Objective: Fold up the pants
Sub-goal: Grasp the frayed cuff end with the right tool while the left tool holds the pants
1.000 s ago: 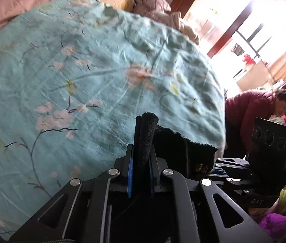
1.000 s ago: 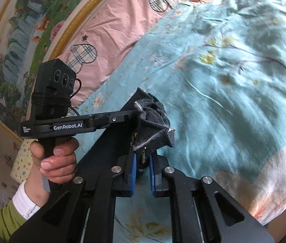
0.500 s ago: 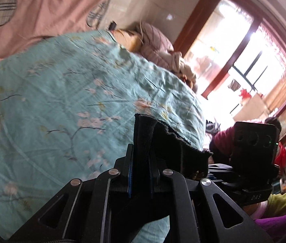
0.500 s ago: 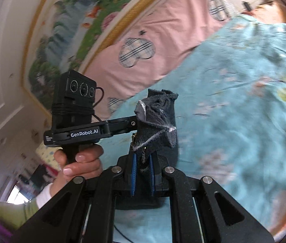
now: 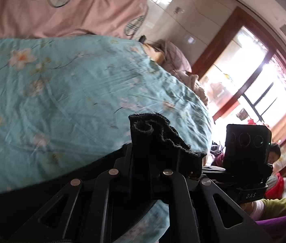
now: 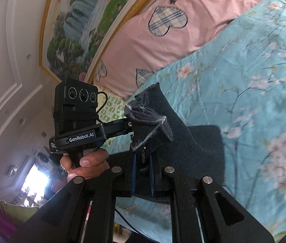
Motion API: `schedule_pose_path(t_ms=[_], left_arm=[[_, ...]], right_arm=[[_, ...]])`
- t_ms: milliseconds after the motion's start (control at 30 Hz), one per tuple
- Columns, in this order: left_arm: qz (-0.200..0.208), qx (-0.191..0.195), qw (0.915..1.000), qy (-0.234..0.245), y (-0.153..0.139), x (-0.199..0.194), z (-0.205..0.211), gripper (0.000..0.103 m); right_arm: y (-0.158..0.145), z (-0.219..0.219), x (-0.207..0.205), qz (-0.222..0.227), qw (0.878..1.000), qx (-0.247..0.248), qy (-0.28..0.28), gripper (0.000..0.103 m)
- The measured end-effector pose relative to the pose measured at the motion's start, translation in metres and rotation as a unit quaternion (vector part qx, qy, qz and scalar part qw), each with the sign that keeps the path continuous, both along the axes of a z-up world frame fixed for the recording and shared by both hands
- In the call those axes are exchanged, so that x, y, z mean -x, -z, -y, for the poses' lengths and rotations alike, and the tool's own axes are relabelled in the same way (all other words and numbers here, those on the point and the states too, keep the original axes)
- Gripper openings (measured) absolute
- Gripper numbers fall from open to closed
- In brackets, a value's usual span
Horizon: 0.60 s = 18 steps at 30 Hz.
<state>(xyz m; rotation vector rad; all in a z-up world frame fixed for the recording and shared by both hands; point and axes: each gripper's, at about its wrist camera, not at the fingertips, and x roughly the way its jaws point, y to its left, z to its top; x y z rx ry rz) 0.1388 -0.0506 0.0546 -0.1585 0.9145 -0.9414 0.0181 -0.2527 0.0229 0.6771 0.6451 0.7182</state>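
"GenRobot.AI" on left gripper (image 6: 134, 125), "DAS" on right gripper (image 5: 195, 174)

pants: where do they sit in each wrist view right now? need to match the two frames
Left wrist: the black pants rise bunched at bottom centre, clamped in the left gripper.
Right wrist: pants at centre, clamped in the right gripper, cloth trailing right over the bed.
Shared landmark: the teal floral bedspread, with the pink pillow behind it.
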Motion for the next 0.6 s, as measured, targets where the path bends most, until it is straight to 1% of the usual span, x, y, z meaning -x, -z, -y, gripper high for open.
schedule_pose_path(t_ms=[67,200,367,400,600], left_arm=[[-0.003,0.001,0.9999,-0.011,0.008,0.001,-0.009,0.01],[-0.026,0.007,0.9991,-0.033,0.03,-0.002,-0.027,0.01],[-0.045,0.007,0.9974,-0.056,0.056,-0.006,-0.044,0.01],[-0.049,0.006,0.9969,-0.061,0.06,-0.006,-0.047,0.009],[-0.069,0.003,0.9941,-0.084,0.081,-0.005,-0.061,0.008]], right_arm=[[0.004,-0.007,-0.004,-0.005,1.0,0.006,-0.013,0.012],[0.016,-0.024,-0.013,-0.02,0.999,0.021,-0.036,0.012],[0.032,-0.041,-0.021,-0.037,0.997,0.038,-0.051,0.013],[0.035,-0.045,-0.022,-0.04,0.997,0.042,-0.055,0.013],[0.044,-0.062,-0.021,-0.045,0.993,0.089,-0.07,0.015]])
